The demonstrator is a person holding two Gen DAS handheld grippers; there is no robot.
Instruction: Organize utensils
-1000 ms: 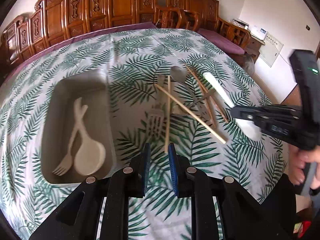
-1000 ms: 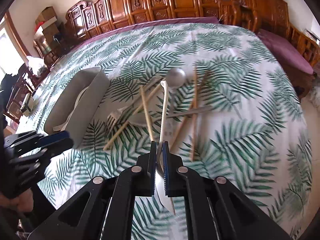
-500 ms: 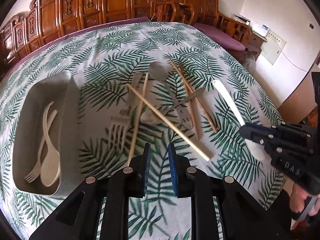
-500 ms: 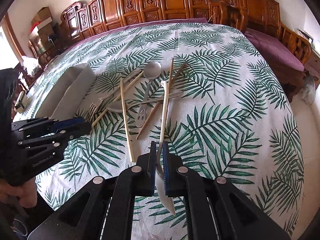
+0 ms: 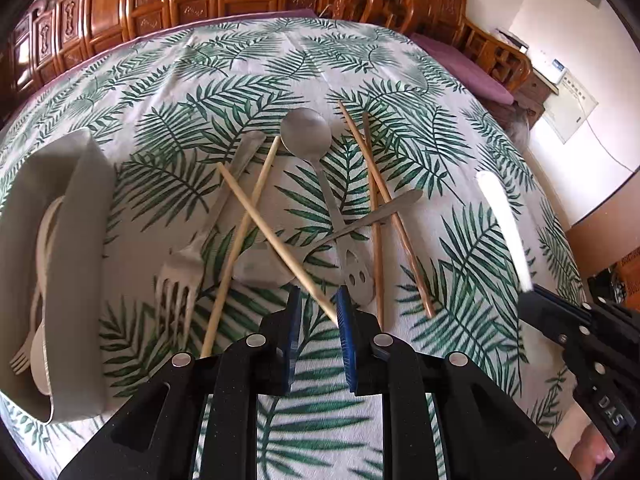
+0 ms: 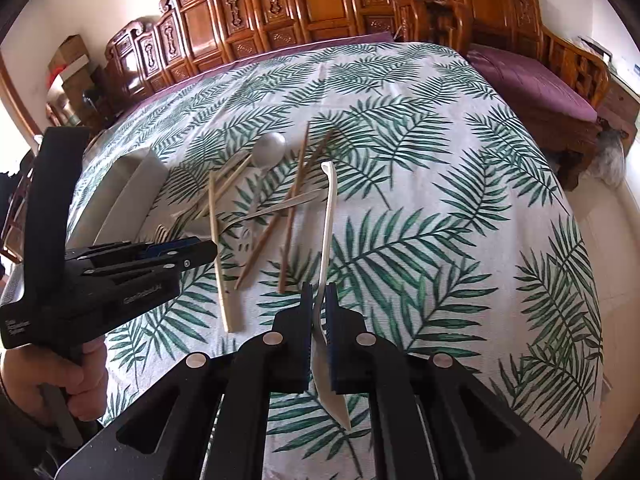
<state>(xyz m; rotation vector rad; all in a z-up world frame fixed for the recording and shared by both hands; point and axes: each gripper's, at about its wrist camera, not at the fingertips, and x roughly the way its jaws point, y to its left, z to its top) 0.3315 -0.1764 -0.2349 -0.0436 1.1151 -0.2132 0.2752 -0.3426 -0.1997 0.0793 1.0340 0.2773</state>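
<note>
Your right tool (image 6: pixel 319 320) is clamped on a cream plastic knife (image 6: pixel 329 216), its handle reaching forward above the leaf-print cloth (image 6: pixel 440 208) and its blade poking back under the jaws. Your left tool (image 5: pixel 318 312) stands narrowly parted with nothing gripped; the near tip of one pale chopstick (image 5: pixel 276 240) lies just at its jaws.

The loose pile sits mid-desk: a metal fork (image 5: pixel 188 264), a metal spoon (image 5: pixel 306 134), a second pale chopstick (image 5: pixel 240 240) crossing the first, two darker chopsticks (image 5: pixel 384 208), and a slotted metal handle (image 5: pixel 358 272) under them. All are overlapping, so few lie free of a neighbour.

For open room, the right wrist view shows a broad bare stretch of cloth to the right of the pile, running to the desk's curved edge, with floor and a purple-cushioned bench (image 6: pixel 532 84) beyond. The far half of the desk is also bare, up to carved wooden chairs (image 6: pixel 280 4).

Only the left wrist view looks into the beige tray (image 5: pixel 86 208) at the left edge: a cream fork (image 5: pixel 24 356) and cream spoon (image 5: pixel 42 364) lie inside it, side by side. The right wrist view gives just the tray's outer wall, and your hand (image 6: pixel 76 376) on the left tool's grip.
</note>
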